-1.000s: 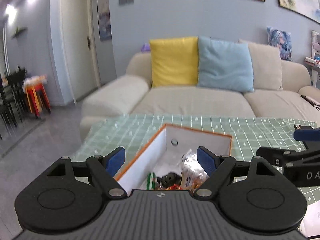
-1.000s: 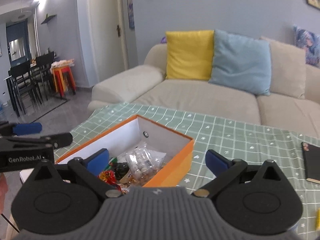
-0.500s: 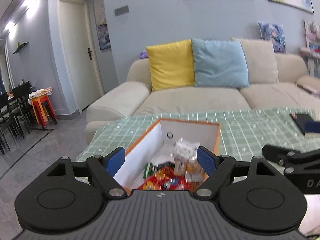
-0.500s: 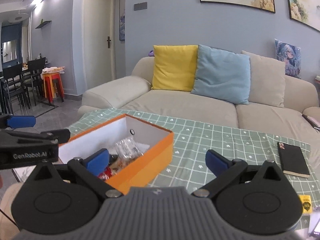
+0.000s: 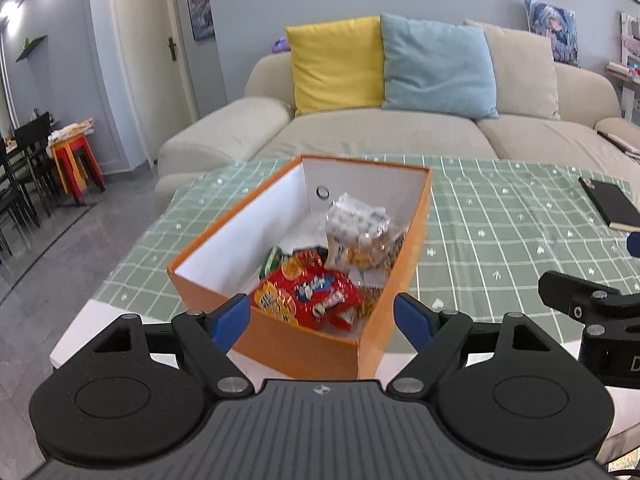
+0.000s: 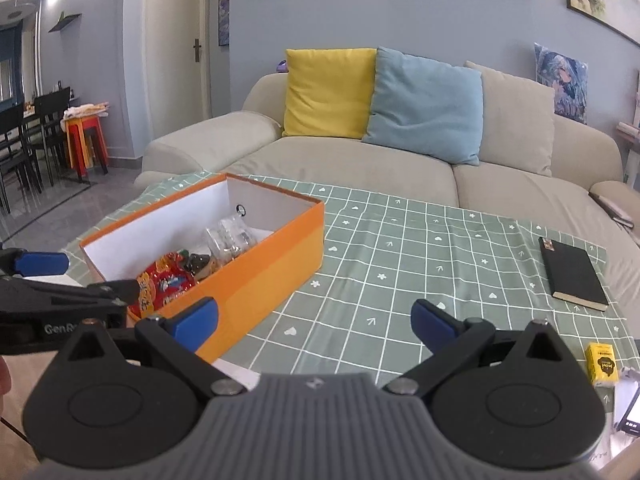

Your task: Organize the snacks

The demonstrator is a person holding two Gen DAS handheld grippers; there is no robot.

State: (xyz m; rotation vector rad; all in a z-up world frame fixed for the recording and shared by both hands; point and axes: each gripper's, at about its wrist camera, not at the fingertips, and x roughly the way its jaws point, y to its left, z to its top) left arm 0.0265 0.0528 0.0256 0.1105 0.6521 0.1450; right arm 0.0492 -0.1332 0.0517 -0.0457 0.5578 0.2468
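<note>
Best to reach next for the small yellow packet [image 6: 604, 366] lying alone at the near right table edge, bringing the right gripper [image 6: 314, 320] (jaws spread wide, empty) down flat over it — then carrying it across to the orange box [image 5: 396, 280] on the green checked cloth [image 6: 400, 264]. Left gripper [image 5: 322, 318] likewise agape and holding nothing, poised over the box's near end. Counted, largest to smallest: one box, one black notebook [image 6: 574, 274], one clear bag of pale sweets [image 5: 360, 232], one red packet [image 5: 308, 294] — others underneath too jumbled to number.
</note>
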